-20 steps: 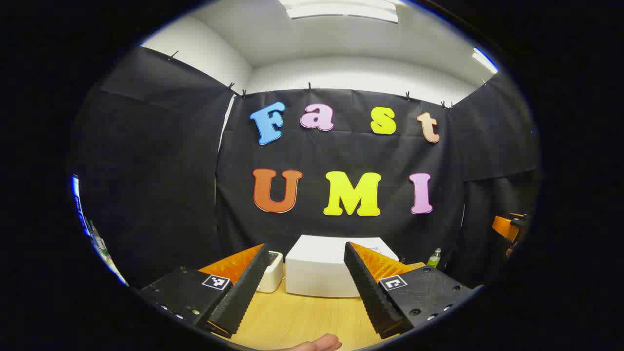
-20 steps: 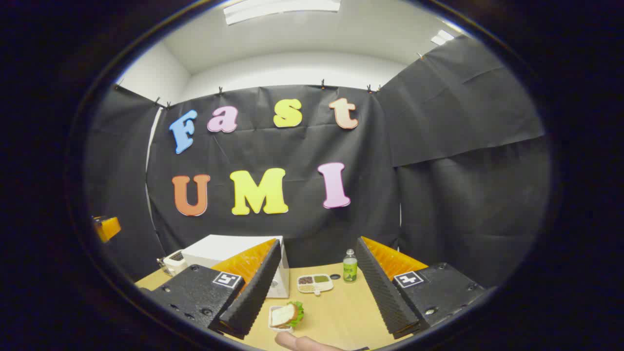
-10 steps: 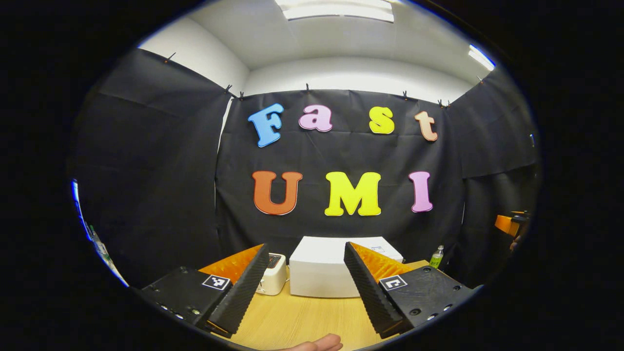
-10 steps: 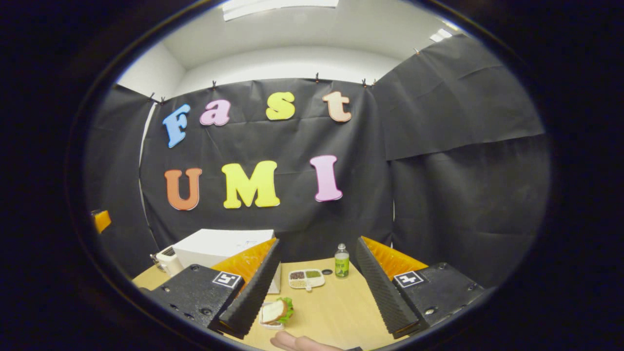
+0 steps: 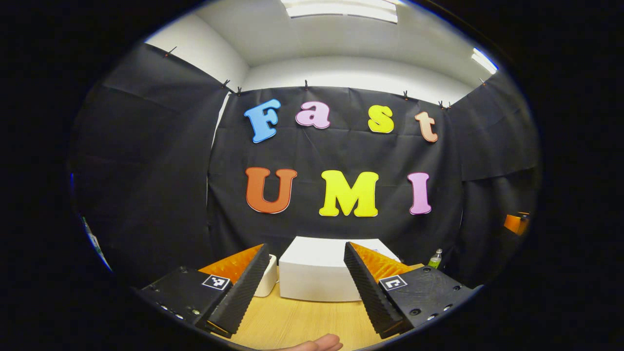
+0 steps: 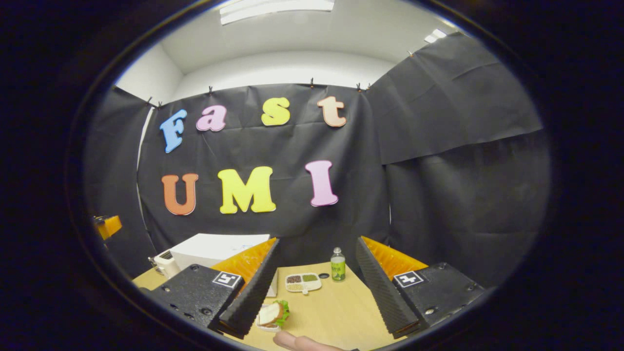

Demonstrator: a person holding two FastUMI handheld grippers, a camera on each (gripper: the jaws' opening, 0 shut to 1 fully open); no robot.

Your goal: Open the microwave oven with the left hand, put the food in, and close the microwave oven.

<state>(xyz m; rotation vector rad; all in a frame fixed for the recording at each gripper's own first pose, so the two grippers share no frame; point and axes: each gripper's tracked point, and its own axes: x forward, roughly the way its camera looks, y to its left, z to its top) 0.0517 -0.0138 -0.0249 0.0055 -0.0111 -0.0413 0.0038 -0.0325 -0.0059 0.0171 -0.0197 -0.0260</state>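
Start of task, nothing gripped. Left gripper (image 5: 304, 285) gapes wide, microwave (image 5: 314, 273) dead ahead, door apparently unopened. Right gripper (image 6: 317, 287) gapes too, sandwich (image 6: 272, 313) below its left finger. Next: reach the door.

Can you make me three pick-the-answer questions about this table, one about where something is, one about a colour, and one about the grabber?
1. Where is the sandwich?
A. on the wooden table
B. on top of the microwave
C. between the fingers

2. What colour is the microwave?
A. red
B. white
C. blue

3. How is the right gripper?
A. shut on the bottle
B. shut on nothing
C. open

Answers: 1 A, it lies on a small plate on the table. 2 B, its body is white. 3 C, its fingers stand wide apart, nothing between them.
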